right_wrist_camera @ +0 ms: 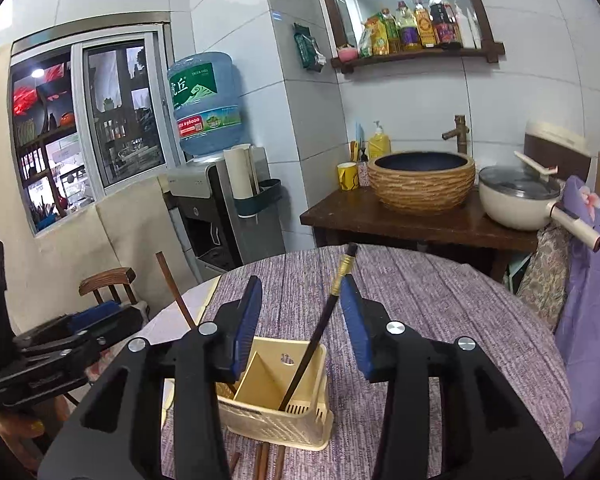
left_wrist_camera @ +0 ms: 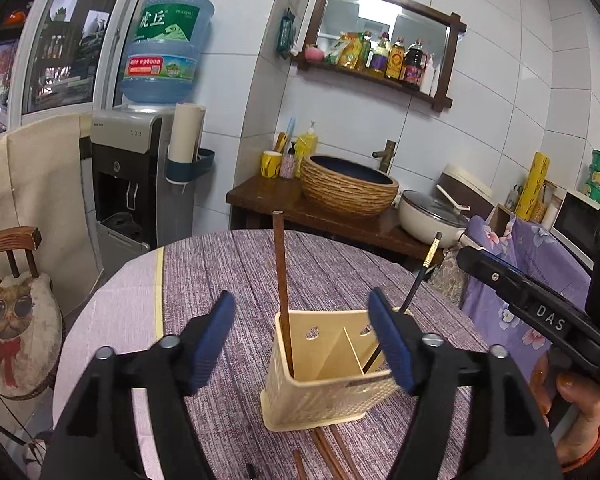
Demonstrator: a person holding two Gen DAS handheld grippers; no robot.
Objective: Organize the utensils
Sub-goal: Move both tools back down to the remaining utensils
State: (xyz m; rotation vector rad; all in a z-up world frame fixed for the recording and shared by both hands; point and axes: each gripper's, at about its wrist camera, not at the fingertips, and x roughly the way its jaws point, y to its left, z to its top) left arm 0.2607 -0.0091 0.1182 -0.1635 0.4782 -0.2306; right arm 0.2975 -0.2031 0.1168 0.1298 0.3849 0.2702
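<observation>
Black arms and blue pads of my left gripper fill the bottom of its frame, spread wide with nothing pressed between them; the cream utensil holder sits in the gap at lower centre, on the purple striped tablecloth. It is a small plastic caddy with woven-look walls, a flat base flange, a slanted divider inside and little cut-out holes near its back rim. One brown chopstick stands nearly upright in its left compartment, square-ended and plain, free of either pad. In the right compartment a black chopstick with a gold band near its top leans toward the upper right. More brown chopsticks lie flat on the cloth at the bottom edge, just in front of the holder. In the right wrist view my right gripper also stands parted at lower centre; the black chopstick rises between its pads, its gold band just beside the right pad, and I cannot tell whether it touches, though nothing is clamped. From here the holder shows its slotted floor, and the brown chopstick tilts to the left behind my left pad. My left gripper shows at the left edge of that frame.
</observation>
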